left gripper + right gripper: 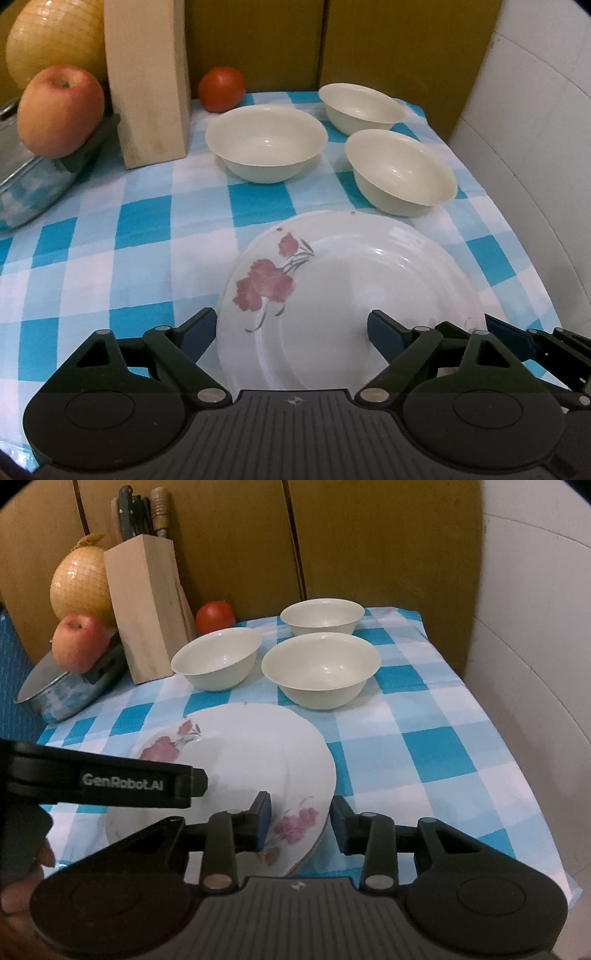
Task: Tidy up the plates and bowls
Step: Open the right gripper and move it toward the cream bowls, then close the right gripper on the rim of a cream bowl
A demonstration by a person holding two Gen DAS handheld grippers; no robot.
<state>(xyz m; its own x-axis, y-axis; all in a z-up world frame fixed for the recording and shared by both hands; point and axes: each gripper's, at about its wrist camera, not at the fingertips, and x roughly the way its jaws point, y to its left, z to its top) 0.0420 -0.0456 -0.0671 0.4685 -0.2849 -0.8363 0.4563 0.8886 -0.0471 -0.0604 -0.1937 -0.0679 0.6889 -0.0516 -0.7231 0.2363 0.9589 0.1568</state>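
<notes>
A stack of white plates with pink flowers (351,288) (240,760) lies on the checked cloth near the front. Three cream bowls stand behind it: a left one (266,142) (218,659), a near right one (400,171) (321,668) and a far one (360,107) (321,614). My left gripper (291,332) is open, its fingers astride the plates' near left rim. My right gripper (301,821) is open, its fingers either side of the stack's near right rim. The left gripper's body (110,779) shows in the right wrist view.
A wooden knife block (147,81) (147,609), an apple (59,110) (79,642) on a metal pot (70,690), a netted pomelo (81,585) and a tomato (221,88) (216,616) stand at the back left. A white wall (535,664) runs along the table's right edge.
</notes>
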